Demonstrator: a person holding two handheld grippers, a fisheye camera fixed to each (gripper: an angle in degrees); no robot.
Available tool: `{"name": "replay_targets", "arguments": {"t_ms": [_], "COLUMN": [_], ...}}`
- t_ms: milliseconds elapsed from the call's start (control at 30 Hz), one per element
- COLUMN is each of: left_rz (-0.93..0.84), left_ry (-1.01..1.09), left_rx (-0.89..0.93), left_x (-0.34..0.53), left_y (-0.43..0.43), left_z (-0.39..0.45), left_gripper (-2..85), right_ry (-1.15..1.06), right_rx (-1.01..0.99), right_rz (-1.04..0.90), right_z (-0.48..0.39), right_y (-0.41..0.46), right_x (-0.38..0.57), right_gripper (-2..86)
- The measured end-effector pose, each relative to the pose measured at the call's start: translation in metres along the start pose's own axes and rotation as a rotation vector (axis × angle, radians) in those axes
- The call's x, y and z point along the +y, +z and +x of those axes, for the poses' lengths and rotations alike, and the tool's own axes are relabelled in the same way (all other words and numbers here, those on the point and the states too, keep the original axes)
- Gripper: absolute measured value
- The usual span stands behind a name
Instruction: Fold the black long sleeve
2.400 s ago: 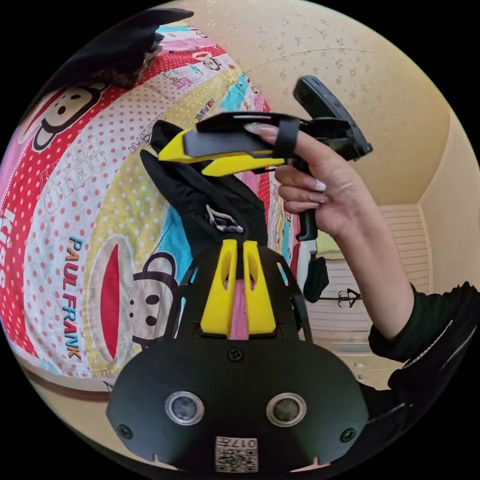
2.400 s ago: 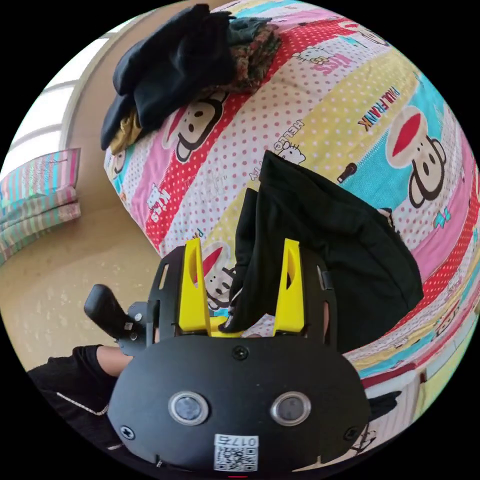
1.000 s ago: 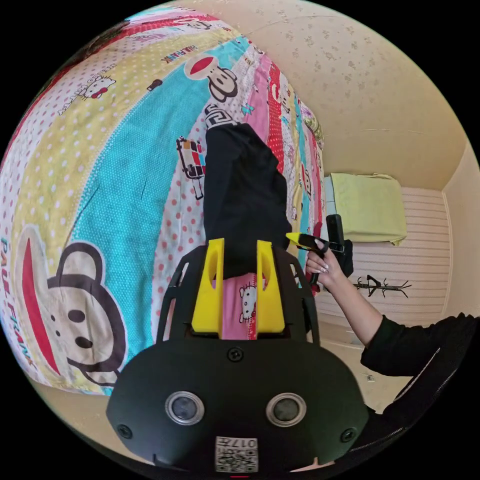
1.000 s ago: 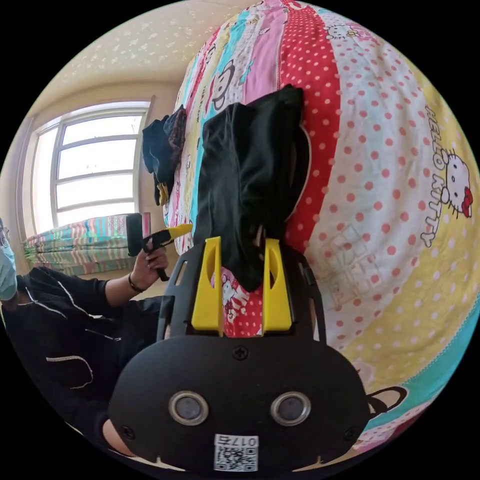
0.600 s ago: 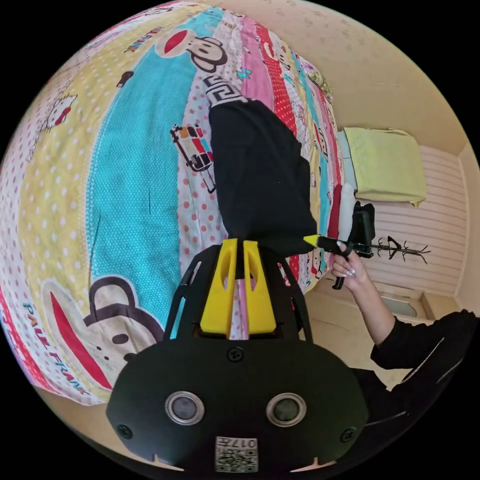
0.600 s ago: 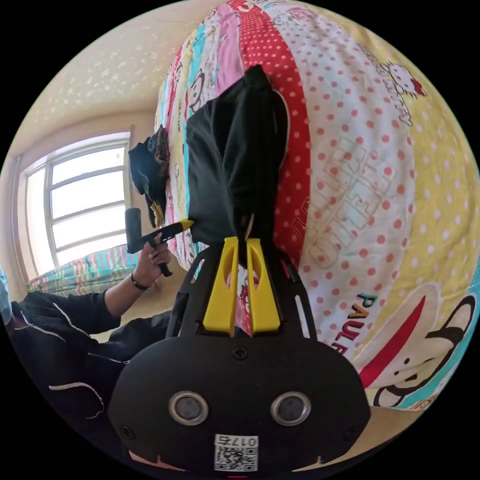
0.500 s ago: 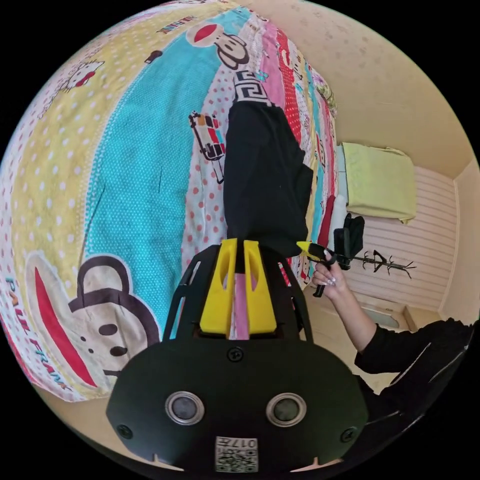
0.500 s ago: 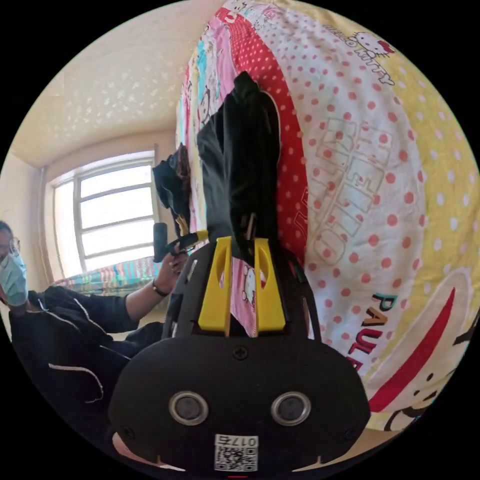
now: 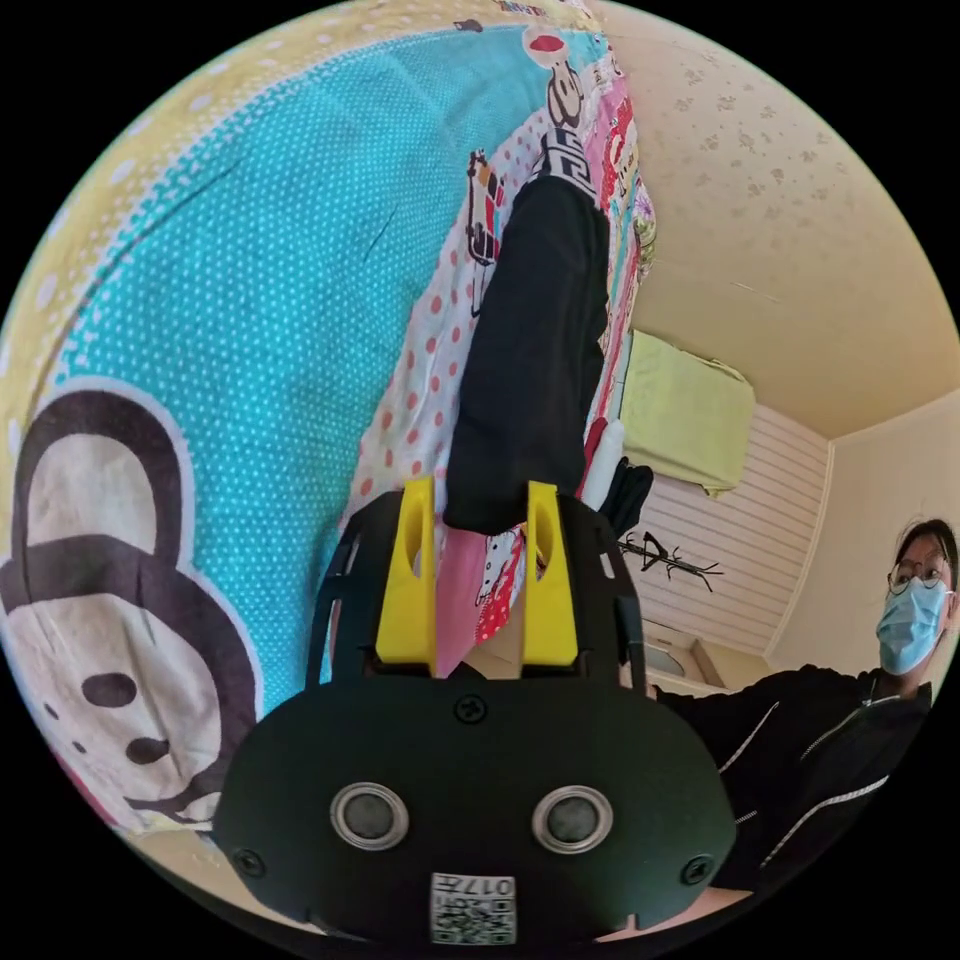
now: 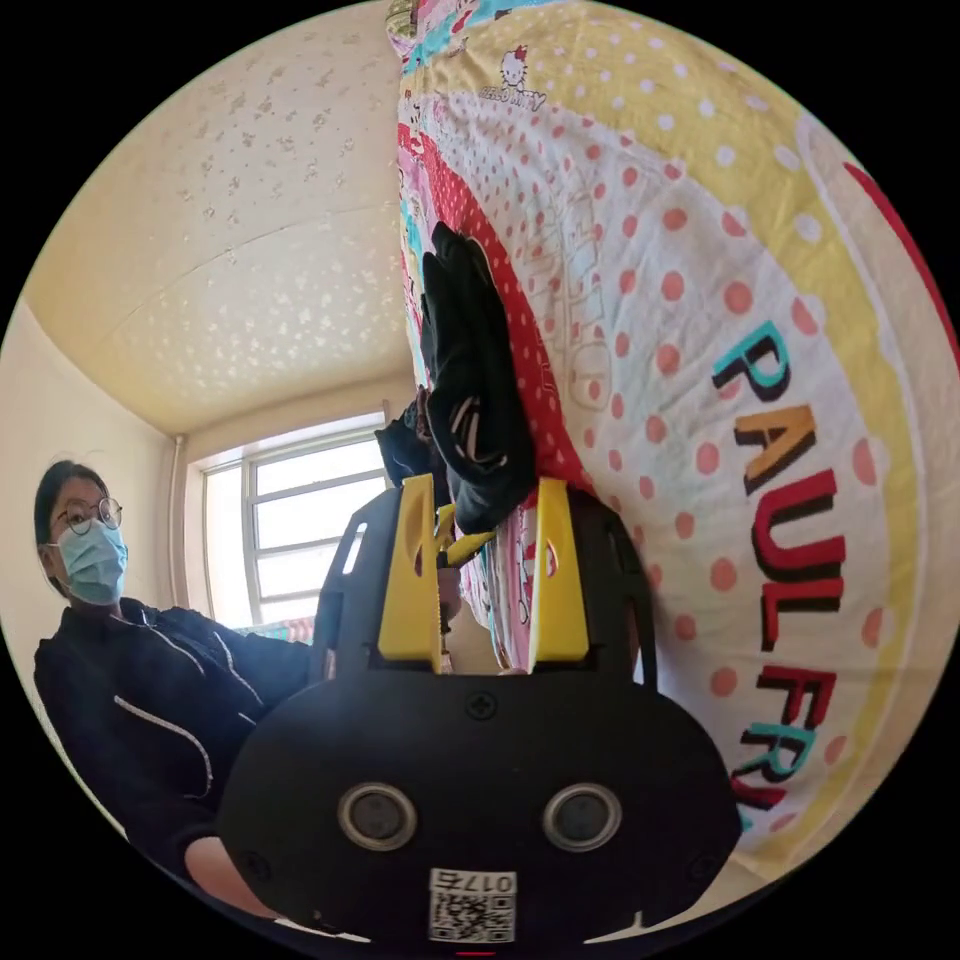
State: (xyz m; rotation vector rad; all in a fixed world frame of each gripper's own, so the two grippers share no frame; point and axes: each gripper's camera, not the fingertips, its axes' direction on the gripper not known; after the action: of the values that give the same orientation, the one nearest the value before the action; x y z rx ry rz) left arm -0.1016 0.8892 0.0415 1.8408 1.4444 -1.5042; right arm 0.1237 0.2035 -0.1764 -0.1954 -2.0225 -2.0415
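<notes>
Left claw (image 9: 470, 500): my left claw's yellow jaws stand apart in the left gripper view. The near end of the garment lies in the gap between the tips. Neither jaw visibly presses on the cloth, so it has hold of nothing.

Black long sleeve (image 9: 535, 350): folded into a narrow dark bundle lying on the bedspread, running away from my left claw up the view. A patterned black-and-white band sits at its far end.

Bedspread (image 9: 250, 300): cartoon print; a turquoise dotted patch and a large monkey face lie to the left of the garment in the left gripper view.

Yellow-green cloth (image 9: 685, 415): hangs beyond the bed's far edge, to the right of the garment, in front of a white slatted wall.

Person (image 9: 860, 700): dark jacket with light piping, at the right edge of the left gripper view; also at the left edge of the right gripper view.

Right claw (image 10: 485, 510): my right claw's yellow jaws are spread wide in the right gripper view. The other end of the black long sleeve (image 10: 475, 400) hangs between the tips, apart from both, so nothing is gripped.

Left claw, seen from the right (image 10: 462, 545): a yellow tip shows just beside my right claw's left jaw, below the garment.

Window (image 10: 290, 530): bright, behind the person, left of the right claw.

Bedspread, right side (image 10: 700, 350): red-dotted white and yellow print with coloured lettering, right of the garment.
</notes>
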Motion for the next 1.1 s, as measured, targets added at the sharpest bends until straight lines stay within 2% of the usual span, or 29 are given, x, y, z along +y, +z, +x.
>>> {"name": "replay_targets", "arguments": {"t_ms": [100,200,500,700,833,933,1000,1100], "left_rz": [-0.003,0.019,0.060,-0.003,-0.156,-0.268,-0.286,-0.253], "left_ry": [-0.016,-0.069,-0.195,-0.103,0.021,0.024,-0.021,-0.015], "left_rx": [0.042,0.083,0.177,0.178,0.057,0.008,0.039,0.180], "left_x": [-0.009,-0.019,-0.023,-0.017,0.017,0.058,0.083,0.110], "left_y": [0.007,0.010,-0.008,-0.037,-0.049,-0.040,-0.030,-0.005], "left_z": [-0.004,-0.009,0.002,0.053,0.094,0.097,0.086,0.079], "left_gripper": [12.2,10.1,6.5,6.4,6.4,6.5,6.4,6.4], "right_ry": [0.011,0.060,0.312,0.137,0.058,0.094,0.132,0.140], "right_rx": [0.029,-0.105,0.004,0.039,0.141,0.122,0.093,0.042], "right_rz": [0.041,0.121,0.235,0.142,0.031,-0.010,-0.033,-0.013], "right_z": [-0.019,-0.036,-0.099,-0.209,-0.273,-0.280,-0.274,-0.273], "right_y": [0.016,0.033,0.073,0.070,0.060,0.048,0.040,0.018], "right_x": [-0.006,-0.010,-0.029,-0.028,0.015,0.056,0.075,0.083], "right_gripper": [13.2,13.3,8.9,7.1,6.6,6.3,6.2,6.0]}}
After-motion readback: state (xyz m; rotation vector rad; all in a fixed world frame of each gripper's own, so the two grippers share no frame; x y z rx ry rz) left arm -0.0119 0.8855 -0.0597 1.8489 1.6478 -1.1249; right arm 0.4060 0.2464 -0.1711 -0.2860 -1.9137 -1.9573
